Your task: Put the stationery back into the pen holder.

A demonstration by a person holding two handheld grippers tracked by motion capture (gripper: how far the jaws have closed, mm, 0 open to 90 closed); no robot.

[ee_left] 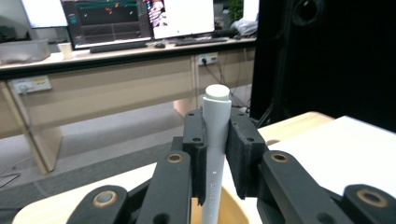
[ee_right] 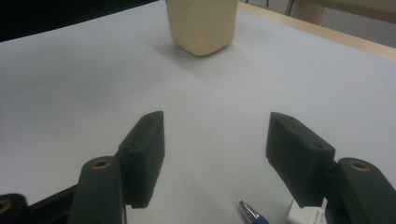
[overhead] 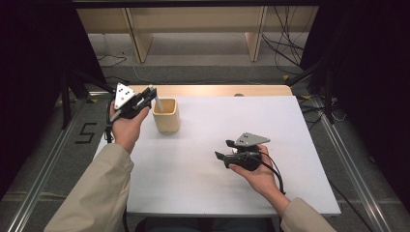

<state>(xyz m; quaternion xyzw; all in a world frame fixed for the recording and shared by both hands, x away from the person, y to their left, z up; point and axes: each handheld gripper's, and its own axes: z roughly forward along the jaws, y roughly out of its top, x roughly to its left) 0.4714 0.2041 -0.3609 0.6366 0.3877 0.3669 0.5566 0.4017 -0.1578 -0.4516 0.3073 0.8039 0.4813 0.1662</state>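
Nearest the person, the right claw (overhead: 223, 150) hovers low over the white bench (overhead: 208, 164), its jaws spread wide with nothing between them. In the right gripper view a blue pen tip (ee_right: 251, 212) and the corner of a small white box (ee_right: 303, 215) lie on the bench just under that claw, untouched.

Farther off, at the bench's far left, the left claw (ee_left: 217, 154) is clamped tight on a grey marker pen (ee_left: 215, 140), gripping it around the upper barrel just below the white cap end. In the high view the marker (overhead: 157, 102) stands slanted with its lower end over or inside the mouth of the pale wooden pen cup (overhead: 167, 116); whether it touches the cup I cannot tell.

The marker looks light and rigid, with a smooth round barrel that could twist or slide between flat pads, so a hold across the barrel near the middle seems safest. The cup looks light too and might tip or skid if the marker knocks its rim.
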